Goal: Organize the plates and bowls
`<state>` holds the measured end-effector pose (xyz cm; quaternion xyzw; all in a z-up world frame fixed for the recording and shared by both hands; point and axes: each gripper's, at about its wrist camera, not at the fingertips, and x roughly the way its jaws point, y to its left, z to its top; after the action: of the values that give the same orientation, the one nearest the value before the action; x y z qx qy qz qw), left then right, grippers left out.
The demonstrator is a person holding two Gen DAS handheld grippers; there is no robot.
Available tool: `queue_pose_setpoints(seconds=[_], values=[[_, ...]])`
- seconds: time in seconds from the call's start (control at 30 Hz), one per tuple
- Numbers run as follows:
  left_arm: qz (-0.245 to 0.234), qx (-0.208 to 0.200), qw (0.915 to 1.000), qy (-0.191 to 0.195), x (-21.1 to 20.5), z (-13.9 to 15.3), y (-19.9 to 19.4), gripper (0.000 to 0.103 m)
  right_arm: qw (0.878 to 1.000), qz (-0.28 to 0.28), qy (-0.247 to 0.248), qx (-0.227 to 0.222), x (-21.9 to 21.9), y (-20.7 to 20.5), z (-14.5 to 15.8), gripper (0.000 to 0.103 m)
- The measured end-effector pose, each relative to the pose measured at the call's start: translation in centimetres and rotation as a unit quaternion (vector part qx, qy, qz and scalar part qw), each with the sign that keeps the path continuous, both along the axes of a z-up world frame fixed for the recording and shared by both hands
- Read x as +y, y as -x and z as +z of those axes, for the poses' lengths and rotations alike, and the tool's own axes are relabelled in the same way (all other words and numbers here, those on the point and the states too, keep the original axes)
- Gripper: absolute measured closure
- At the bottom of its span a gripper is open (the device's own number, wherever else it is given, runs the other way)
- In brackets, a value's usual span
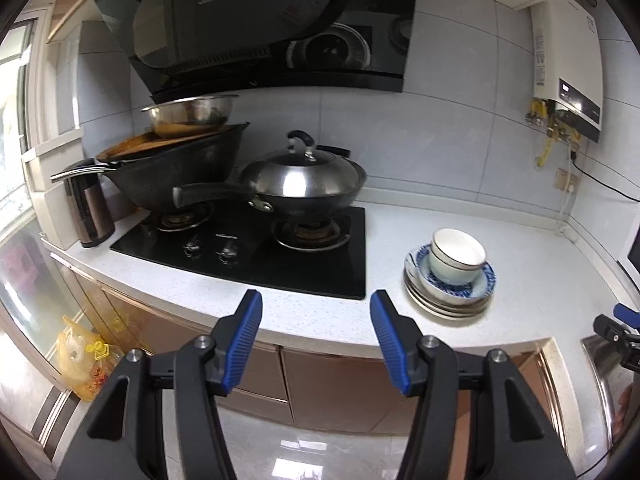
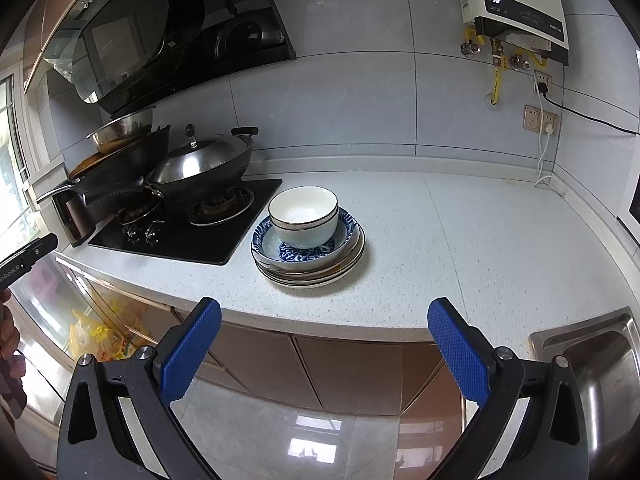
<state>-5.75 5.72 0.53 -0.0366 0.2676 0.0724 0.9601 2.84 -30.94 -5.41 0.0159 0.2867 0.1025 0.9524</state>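
Note:
A white bowl sits in a blue-patterned bowl, on a stack of plates, on the white counter right of the stove. The stack also shows in the left wrist view: white bowl, blue-patterned bowl, plates. My left gripper is open and empty, held off the counter's front edge, left of the stack. My right gripper is open and empty, in front of the counter edge, below the stack.
A black gas stove holds a lidded wok and a second wok with a steel basin on top. A kettle stands at the far left. A steel sink is at the right. Cabinets are below.

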Motion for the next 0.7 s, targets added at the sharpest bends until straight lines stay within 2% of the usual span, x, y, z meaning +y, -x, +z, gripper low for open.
queue_pose_setpoints(seconds=[0.13,0.23,0.37,0.7], values=[[-0.015,0.007,0.9999,-0.002,-0.8,-0.2,-0.1,0.048,1.0,-0.003,-0.002,0.001,-0.1,0.6,-0.1,0.001],[-0.033,0.013,0.9994,0.004,-1.4,-0.3,-0.1,0.039,1.0,-0.008,-0.003,0.0,-0.3,1.0,-0.1,0.001],[-0.051,0.015,0.9986,0.001,-2.2,-0.4,0.1,0.032,1.0,-0.017,-0.004,-0.002,-1.0,1.8,0.0,0.001],[-0.068,0.027,0.9973,-0.002,-3.3,-0.7,0.3,0.03,0.999,-0.038,-0.006,-0.003,-2.2,3.3,0.1,0.001]])
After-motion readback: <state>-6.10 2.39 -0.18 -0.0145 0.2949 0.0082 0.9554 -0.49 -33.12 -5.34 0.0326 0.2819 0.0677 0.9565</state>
